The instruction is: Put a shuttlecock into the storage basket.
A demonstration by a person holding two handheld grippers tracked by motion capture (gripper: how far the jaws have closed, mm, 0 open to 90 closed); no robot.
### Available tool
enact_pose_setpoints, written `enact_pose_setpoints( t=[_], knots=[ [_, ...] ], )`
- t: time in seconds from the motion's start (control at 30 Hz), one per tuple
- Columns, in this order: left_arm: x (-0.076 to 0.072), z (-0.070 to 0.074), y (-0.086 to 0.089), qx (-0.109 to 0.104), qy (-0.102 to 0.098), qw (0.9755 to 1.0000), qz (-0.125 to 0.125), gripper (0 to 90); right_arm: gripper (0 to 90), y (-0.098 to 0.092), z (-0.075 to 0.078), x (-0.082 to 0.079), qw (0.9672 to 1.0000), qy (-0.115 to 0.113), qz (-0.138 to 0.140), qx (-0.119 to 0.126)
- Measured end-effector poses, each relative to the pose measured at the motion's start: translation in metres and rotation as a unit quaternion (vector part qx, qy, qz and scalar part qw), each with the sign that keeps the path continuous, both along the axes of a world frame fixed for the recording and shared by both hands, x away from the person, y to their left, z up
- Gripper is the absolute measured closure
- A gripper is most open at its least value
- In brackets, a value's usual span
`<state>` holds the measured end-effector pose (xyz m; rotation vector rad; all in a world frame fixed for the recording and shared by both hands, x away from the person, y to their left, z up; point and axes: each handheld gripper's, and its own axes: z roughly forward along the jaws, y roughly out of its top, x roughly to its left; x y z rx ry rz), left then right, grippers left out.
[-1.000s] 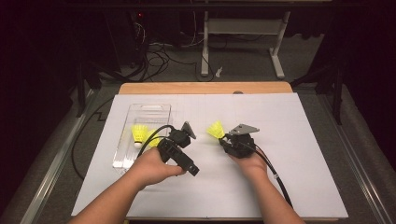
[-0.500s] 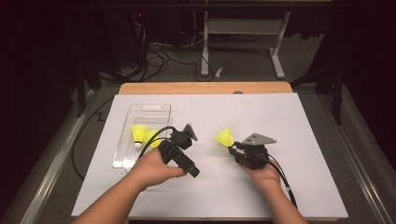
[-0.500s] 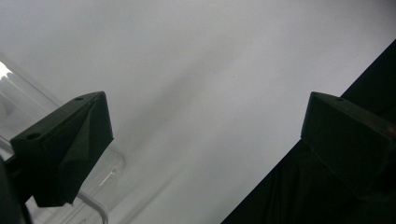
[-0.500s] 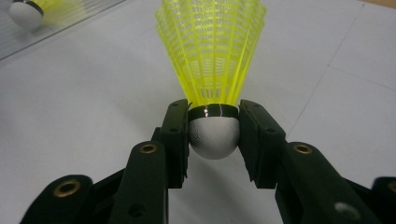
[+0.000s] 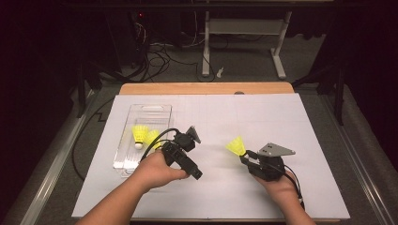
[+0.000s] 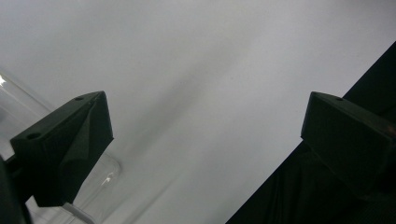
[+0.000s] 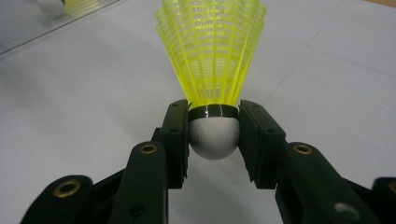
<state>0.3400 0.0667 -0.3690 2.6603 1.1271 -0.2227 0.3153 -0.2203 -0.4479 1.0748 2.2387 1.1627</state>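
Observation:
My right gripper (image 5: pixel 244 157) (image 7: pixel 214 135) is shut on the white cork of a yellow shuttlecock (image 5: pixel 236 146) (image 7: pixel 212 70), whose skirt points up and away over the white sheet. Two more yellow shuttlecocks (image 5: pixel 140 135) lie in a clear plastic tray (image 5: pixel 150 110) at the left. My left gripper (image 5: pixel 192 133) (image 6: pixel 205 135) rests beside that tray, jaws wide apart with nothing between them; the tray's clear edge (image 6: pixel 14 112) shows at its left jaw.
A white sheet (image 5: pixel 263 117) covers the tabletop, with a wooden edge (image 5: pixel 206 88) at the back. Dark floor, cables and a desk frame (image 5: pixel 244 33) lie beyond. Both forearms come in from the bottom.
My right gripper has carried the shuttlecock to the right, away from the left gripper and the tray. The left hand has stayed put.

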Motion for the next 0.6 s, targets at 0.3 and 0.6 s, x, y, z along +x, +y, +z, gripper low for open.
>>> enact_pose_setpoints(
  t=[0.3, 0.6],
  knots=[
    [0.0, -0.001, 0.0, 0.001, 0.0, 1.0, -0.001, 3.3, 65.9, -0.016, 0.0, -0.017, 1.0, -0.003, 0.006, 0.002],
    [-0.002, -0.001, -0.001, -0.001, -0.003, 1.0, -0.003, 4.3, 65.9, -0.029, -0.008, -0.035, 0.9999, -0.005, 0.01, 0.006]
  ],
)
